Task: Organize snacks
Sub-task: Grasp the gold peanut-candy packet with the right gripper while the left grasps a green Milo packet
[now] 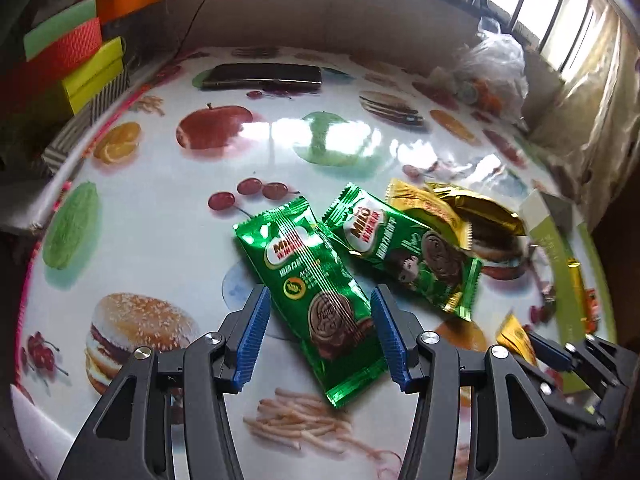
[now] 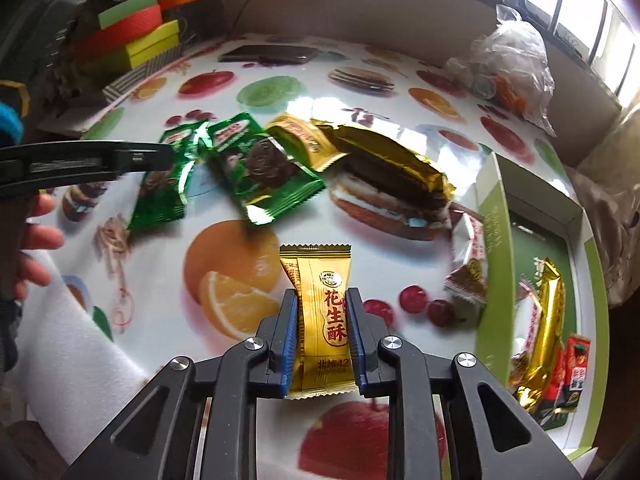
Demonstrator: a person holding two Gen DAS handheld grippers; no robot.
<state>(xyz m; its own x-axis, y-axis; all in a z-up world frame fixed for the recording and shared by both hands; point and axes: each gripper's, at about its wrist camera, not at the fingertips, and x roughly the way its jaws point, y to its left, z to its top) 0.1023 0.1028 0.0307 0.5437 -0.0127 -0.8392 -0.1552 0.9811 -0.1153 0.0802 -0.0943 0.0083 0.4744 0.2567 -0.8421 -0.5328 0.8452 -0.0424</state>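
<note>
My left gripper (image 1: 318, 300) is open, its blue pads on either side of a green Milo biscuit packet (image 1: 308, 288) lying on the table. A second green Milo packet (image 1: 404, 256) and gold packets (image 1: 460, 208) lie just right of it. My right gripper (image 2: 322, 300) is shut on a gold peanut-candy packet (image 2: 320, 308), held above the table. The green-rimmed box (image 2: 494, 216) at right holds a long gold packet (image 2: 544, 328) and red packets (image 2: 572, 372). The left gripper shows in the right wrist view (image 2: 160, 156) at the first Milo packet (image 2: 164, 188).
The table (image 1: 160, 208) has a glossy fruit-and-burger print cloth. A dark phone (image 1: 262, 76) lies at the far edge. A clear plastic bag (image 1: 492, 68) sits far right. Coloured boxes (image 1: 80, 60) are stacked far left. Small white-red candies (image 2: 468, 276) lie beside the box.
</note>
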